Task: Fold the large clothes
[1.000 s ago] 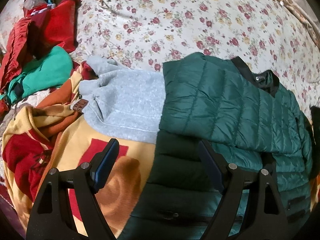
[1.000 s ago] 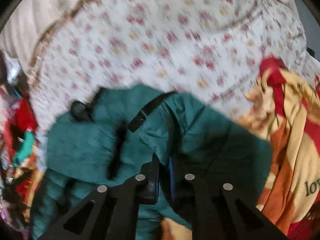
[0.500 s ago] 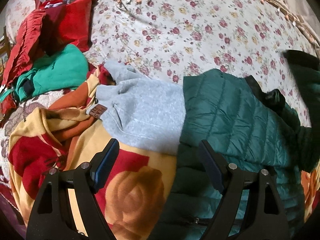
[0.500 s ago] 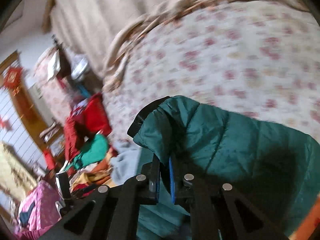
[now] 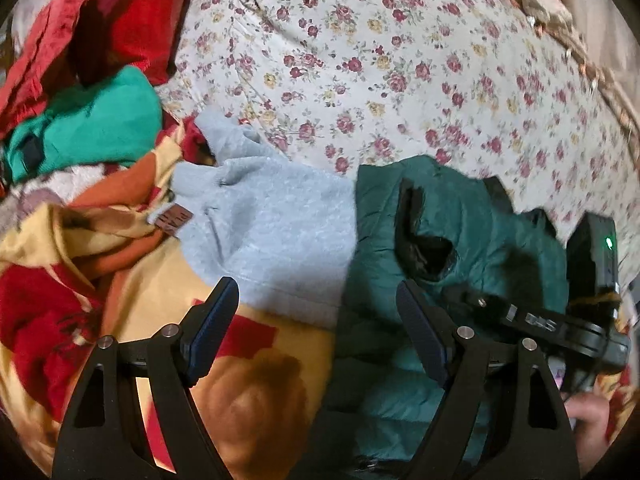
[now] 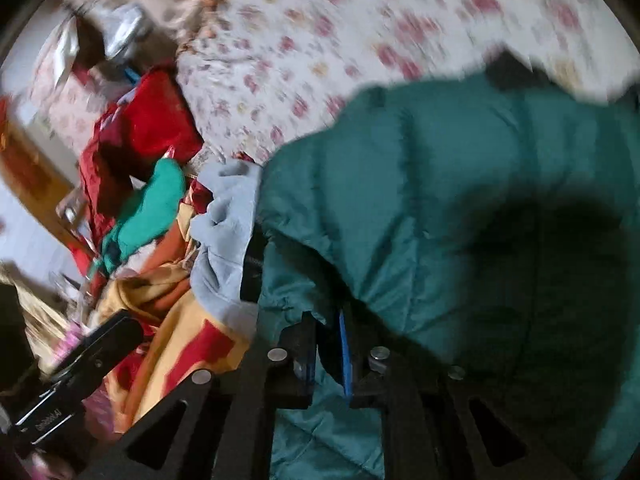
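A grey sweatshirt (image 5: 272, 232) lies on the bed and serves as the landmark. Beyond it spreads the floral bedspread (image 5: 400, 72). To its left, a green garment (image 5: 88, 124) sits beside a heap of red fabric (image 5: 132, 28), both piled at the far left edge of the bed. Under the sweatshirt's near edge and to its left lies a yellow, red and orange blanket (image 5: 256, 392), bunched into folds on the left. A small brown label (image 5: 174, 220) rests at the sweatshirt's left edge.

Directly right of the sweatshirt, touching and partly overlapping it, lies the dark green puffer jacket (image 5: 404, 380), with one sleeve folded across its body and a dark cuff opening facing up.

The left gripper (image 5: 316, 320) hangs over the seam where the sweatshirt's near edge meets the jacket; its fingers stand wide apart and hold nothing, one over the blanket and one over the jacket.

The right gripper (image 6: 326, 356) is to the right of the sweatshirt, with its fingers pinched together on a fold of the jacket's (image 6: 460, 184) fabric near the cuff. In the left wrist view, its black body (image 5: 576, 320) lies across the jacket's right side, with a green light lit. The right wrist view is blurred, so finer detail of the grip cannot be told.
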A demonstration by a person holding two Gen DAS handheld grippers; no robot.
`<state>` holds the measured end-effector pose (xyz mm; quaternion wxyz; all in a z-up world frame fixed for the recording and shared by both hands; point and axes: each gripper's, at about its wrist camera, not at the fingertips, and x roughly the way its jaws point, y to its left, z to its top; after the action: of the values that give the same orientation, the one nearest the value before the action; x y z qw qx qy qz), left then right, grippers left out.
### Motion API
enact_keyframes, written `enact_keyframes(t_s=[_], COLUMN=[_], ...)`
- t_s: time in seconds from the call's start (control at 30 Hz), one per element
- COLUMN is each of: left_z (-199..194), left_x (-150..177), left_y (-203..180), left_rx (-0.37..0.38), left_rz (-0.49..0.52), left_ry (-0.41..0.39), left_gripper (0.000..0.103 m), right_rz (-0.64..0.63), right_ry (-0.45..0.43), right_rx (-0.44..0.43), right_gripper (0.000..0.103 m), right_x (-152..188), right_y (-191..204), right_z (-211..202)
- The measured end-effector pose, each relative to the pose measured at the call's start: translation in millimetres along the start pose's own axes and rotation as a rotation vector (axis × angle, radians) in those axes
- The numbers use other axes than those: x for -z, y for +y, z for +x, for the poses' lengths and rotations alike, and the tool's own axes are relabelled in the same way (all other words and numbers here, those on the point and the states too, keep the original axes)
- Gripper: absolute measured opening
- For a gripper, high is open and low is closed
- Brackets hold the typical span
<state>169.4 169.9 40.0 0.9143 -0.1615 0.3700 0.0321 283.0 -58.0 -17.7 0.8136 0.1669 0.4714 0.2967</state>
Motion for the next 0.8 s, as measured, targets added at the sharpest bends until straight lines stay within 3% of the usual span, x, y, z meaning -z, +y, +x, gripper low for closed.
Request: enact_keyframes(t_s=[0.07, 0.13, 0.2, 0.3, 0.43, 0.5, 0.57, 0.63, 0.7, 0.8], left_z=[0.8, 2.7, 4.9, 14.6, 40.6, 54.3, 68.7, 82.0, 100.7, 108.7], left_x=[-1.5, -4.1, -7.4, -10.5, -7.1, -3.8, -1.1, 1.8, 4.6, 6.7], left_y=[-2.9, -10.0, -21.7, -36.9, -59.5, -69.7, -79.2, -83.7, -86.6, -82.3], left_rx=[0.033, 0.061, 0.080, 0.104, 0.106, 0.101, 0.058, 0.006, -0.046, -0.047], left_rz=[-0.036, -0.050, -0.040, -0.036, -0.008, 0.019, 0.067, 0.111, 0.159, 0.148], left_ry=[0.003, 0.009, -0.005, -0.013, 0.021, 0.030, 0.038, 0.053, 0.092, 0.094], left_gripper=[0.081, 0.081, 0.083, 0.094, 0.094, 0.094, 0.093, 0.082, 0.082, 0.082], right_rz=[-0.007, -0.052, -0.089, -0.101, -0.136, -0.128, -0.100, -0.061, -0.039, -0.014], right_ry=[-0.012, -0.043, -0.074, -0.122, -0.186, -0.183, -0.194, -0.202, -0.211, -0.187], right_rx=[-0.043, -0.060, -0.030, 0.040, 0.356, 0.456, 0.512, 0.560, 0.581, 0.578], right_gripper=[0.022, 0.054, 0.067, 0.069, 0.069, 0.069, 0.069, 0.069, 0.069, 0.069], right_x=[2.8, 10.0, 16.5, 26.0, 34.6, 34.9, 35.8, 35.5, 33.3, 26.9], right_y=[-0.2, 2.2, 1.0, -19.8, -54.5, -74.2, -95.5, -117.8, -131.6, -144.9], right_z=[-23.3, -56.3, -89.1, -138.7, -178.4, -181.5, -182.2, -176.1, -167.1, -147.3])
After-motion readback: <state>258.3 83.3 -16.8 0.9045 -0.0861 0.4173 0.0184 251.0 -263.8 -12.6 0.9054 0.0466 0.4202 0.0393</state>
